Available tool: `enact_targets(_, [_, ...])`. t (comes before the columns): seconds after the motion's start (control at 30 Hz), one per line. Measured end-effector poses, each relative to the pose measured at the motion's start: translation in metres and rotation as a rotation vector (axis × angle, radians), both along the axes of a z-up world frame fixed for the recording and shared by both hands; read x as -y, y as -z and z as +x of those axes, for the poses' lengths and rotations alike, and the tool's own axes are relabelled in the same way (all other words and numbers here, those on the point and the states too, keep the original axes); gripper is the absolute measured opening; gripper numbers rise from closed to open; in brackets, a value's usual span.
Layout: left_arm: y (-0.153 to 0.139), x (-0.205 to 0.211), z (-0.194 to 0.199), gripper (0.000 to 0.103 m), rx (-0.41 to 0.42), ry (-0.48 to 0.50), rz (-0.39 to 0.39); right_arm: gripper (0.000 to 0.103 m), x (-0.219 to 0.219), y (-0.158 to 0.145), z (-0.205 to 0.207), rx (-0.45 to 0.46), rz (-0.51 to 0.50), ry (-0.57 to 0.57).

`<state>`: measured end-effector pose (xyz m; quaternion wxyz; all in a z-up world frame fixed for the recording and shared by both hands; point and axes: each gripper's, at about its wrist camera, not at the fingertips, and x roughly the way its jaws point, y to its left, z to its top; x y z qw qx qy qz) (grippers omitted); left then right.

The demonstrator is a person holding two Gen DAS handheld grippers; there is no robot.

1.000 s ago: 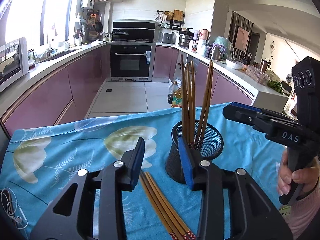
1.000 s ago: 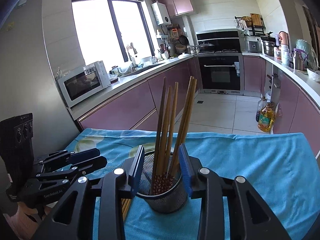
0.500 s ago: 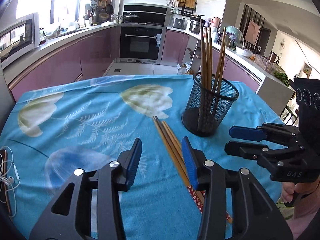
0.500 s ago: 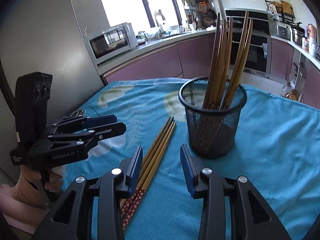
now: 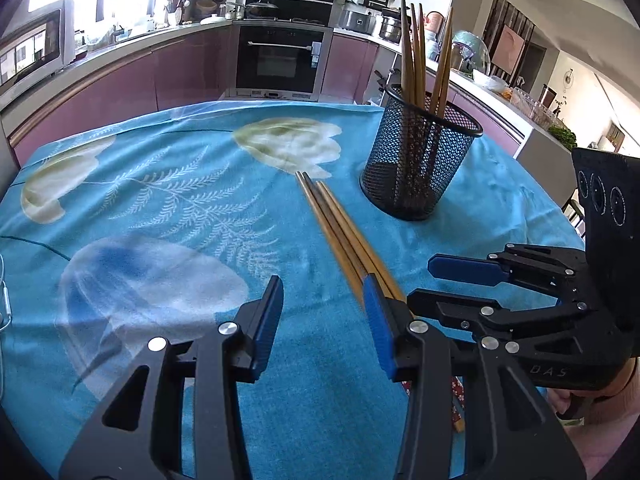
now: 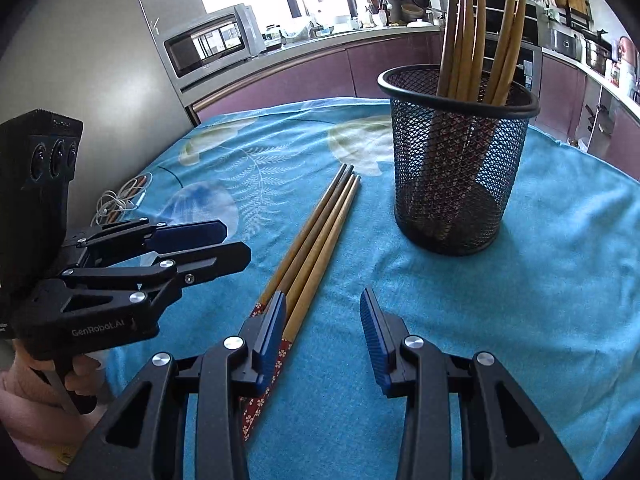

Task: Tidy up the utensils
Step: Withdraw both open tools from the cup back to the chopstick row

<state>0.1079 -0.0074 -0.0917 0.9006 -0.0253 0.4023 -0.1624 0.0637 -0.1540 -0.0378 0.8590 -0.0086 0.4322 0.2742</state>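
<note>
Right wrist view: four loose brown wooden chopsticks with red floral-patterned handle ends [image 6: 316, 240] are laid side by side on the blue flower-printed tablecloth [image 6: 540, 300], tips toward the black wire-mesh cylindrical holder [image 6: 460, 160], which stands just beside them and is already loaded with more wooden chopsticks [image 6: 476, 28], handle ends down. The loose bundle is judged to be the remaining work: it gets lifted and dropped into the holder. The right gripper [image 6: 322, 326] is seen with jaws parted and nothing between the pads; its left blue pad sits over the bundle's handle end, so the bundle is off to one side of the gap, not inside it. A shift toward the bundle would be needed before closing. The left gripper [image 5: 320, 324] is likewise released and empty, with the bundle passing under its right blue pad [image 5: 376, 328]; in the right wrist view it is seen alongside the bundle, turned on its side, held by a hand in a pink sleeve [image 6: 24, 400]. Both tools are placed at the handle ends, probably so the bundle can be pinched there and tipped upright. A white cable [image 6: 120, 200] lies at the cloth's far edge, well apart.
</note>
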Motion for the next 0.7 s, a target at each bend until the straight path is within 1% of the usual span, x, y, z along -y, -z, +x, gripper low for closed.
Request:
enact_targets(0.33, [0.006,0.005,0.004,0.041,-0.018,0.012,0.018,0.036,-0.005,0.004,0.000,0.005,-0.040,-0.002])
enact_targets(0.7, [0.012,0.017,0.011,0.041,-0.030,0.042,0.048,0.035,-0.001,0.005,0.001,-0.005,-0.041,0.005])
